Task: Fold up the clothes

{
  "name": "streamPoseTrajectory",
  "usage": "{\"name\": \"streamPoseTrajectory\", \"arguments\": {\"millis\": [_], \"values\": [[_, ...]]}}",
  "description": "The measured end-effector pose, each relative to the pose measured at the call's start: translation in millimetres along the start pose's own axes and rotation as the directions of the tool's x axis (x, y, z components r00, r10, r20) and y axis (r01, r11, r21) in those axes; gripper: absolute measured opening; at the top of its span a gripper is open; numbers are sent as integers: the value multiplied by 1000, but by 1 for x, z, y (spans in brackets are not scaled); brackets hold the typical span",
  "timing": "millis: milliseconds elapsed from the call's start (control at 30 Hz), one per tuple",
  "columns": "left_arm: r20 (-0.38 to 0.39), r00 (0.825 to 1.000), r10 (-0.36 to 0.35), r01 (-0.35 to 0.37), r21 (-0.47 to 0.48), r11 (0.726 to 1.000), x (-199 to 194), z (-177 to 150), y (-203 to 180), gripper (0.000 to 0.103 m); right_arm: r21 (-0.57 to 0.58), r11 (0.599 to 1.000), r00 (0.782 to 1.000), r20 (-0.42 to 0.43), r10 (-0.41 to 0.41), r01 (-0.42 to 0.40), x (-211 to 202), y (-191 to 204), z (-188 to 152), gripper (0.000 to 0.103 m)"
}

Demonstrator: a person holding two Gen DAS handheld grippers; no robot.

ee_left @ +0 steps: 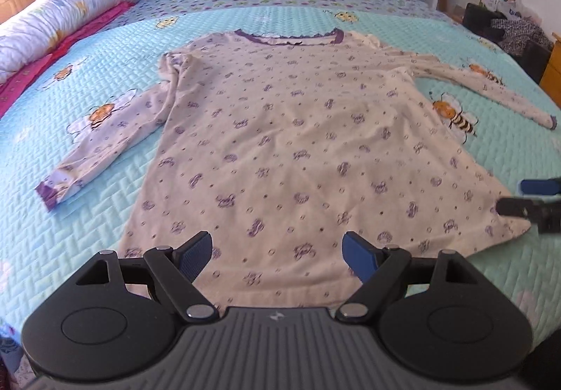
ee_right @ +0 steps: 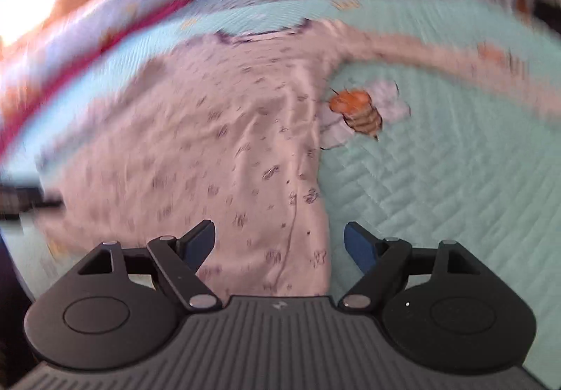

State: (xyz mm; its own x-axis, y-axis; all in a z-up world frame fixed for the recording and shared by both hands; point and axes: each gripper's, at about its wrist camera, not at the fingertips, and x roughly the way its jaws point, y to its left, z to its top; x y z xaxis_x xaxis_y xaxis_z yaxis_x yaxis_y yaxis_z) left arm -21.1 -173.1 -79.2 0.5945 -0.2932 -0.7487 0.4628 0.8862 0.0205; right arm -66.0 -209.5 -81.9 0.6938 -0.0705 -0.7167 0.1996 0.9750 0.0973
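A: Status on the fold?

B: Not started, as far as I can judge. The long-sleeved top [ee_left: 280, 130] lies flat on the bed [ee_left: 87, 214], spread over the teal bee quilt, neckline [ee_left: 289, 38] at the far end, hem nearest the cameras. Both sleeves are out to the sides: the left sleeve [ee_left: 101, 144] angles down toward its purple cuff, the right sleeve [ee_left: 491, 88] runs out to the right. No fold line visible anywhere. Some light wrinkles along the right side seam.

A: Tongs?

B: Left tongs [ee_left: 278, 255] wide apart, nothing between the pads, hanging over the hem around mid-width. Right tongs [ee_right: 279, 244] also wide and empty, over the top's right edge near the hem, one pad above cloth, the other above bare quilt. In the left wrist view its tips show at the right edge, next to the hem's right corner.

A: Pose?

B: Both tilted down at the bed, looking up the garment toward the collar. Can't tell if either one touches fabric. Right wrist view is heavily smeared, so fine detail there is unreliable.

A: What's left?

B: Everything: sleeves in, sides in, then hem up to collar. That's my read, not something shown.

A: Clutter?

B: A bolster [ee_left: 59, 18] and a pink cloth [ee_left: 70, 39] at far left, well apart from the top.
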Motion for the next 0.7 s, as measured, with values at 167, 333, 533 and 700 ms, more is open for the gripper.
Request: {"name": "streamPoseTrajectory", "arguments": {"millis": [167,333,533,700], "values": [[-39,998,48,-45,53,998,6,-9,-11,84,-152,985,996,-1,-86,85,-10,19,-22,82],[-104,992,72,-67,44,997,11,-13,-10,84,-77,997,999,46,-11,15,-8,21,-20,70],[-150,986,72,-68,30,997,17,-14,-10,84,-2,1000,998,-62,21,-22,12,12,-26,40],[-198,979,47,-43,23,999,32,-19,-10,84,58,998,998,-66,-10,14,-11,-4,-38,39]]}}
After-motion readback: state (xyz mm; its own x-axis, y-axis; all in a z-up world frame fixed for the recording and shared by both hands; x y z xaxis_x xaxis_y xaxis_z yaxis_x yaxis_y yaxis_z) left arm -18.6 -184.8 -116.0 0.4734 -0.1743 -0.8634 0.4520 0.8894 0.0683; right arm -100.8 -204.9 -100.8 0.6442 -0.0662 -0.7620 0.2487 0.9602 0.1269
